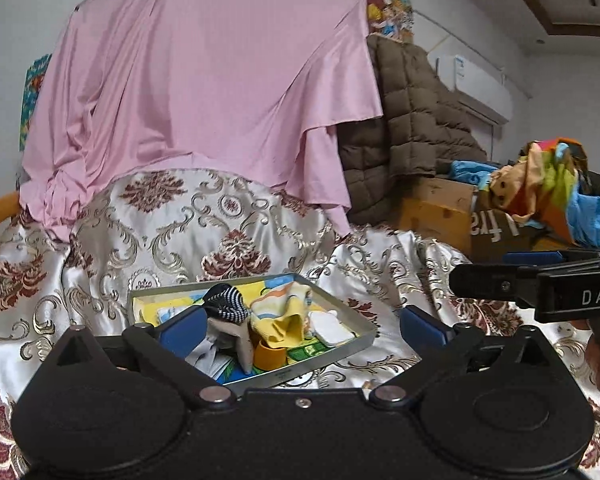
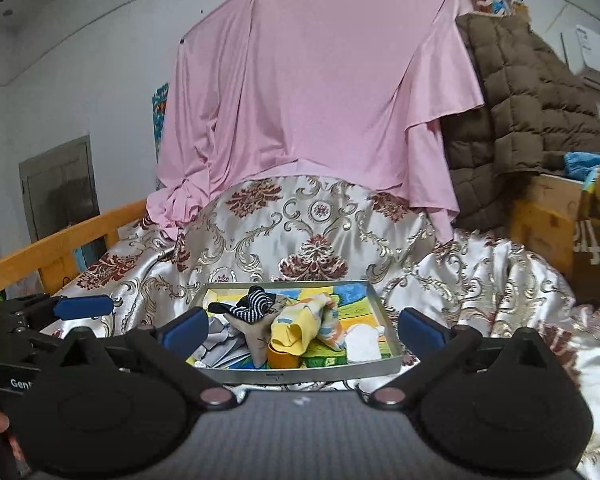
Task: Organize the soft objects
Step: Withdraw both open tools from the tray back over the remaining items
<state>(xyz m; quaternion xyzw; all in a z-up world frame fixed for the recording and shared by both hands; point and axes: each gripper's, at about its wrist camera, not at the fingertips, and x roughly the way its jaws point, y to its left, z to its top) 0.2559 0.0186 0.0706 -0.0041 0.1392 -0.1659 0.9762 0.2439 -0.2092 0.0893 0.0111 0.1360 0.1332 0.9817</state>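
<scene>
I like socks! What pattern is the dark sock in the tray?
Black-and-white stripes on the sock; right wrist view.

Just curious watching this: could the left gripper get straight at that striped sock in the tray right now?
Probably yes. The left gripper stands open and empty, and the striped sock lies on top of the pile in the tray, nothing covering it.

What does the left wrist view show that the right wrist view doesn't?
Only the left wrist view: the full heap of colourful cloths on the cardboard box.
Only the right wrist view: the wooden rail and grey door.
Both: the metal tray of small soft items, pink sheet, brown quilted jacket, and both hand-held grippers open, holding nothing.
</scene>
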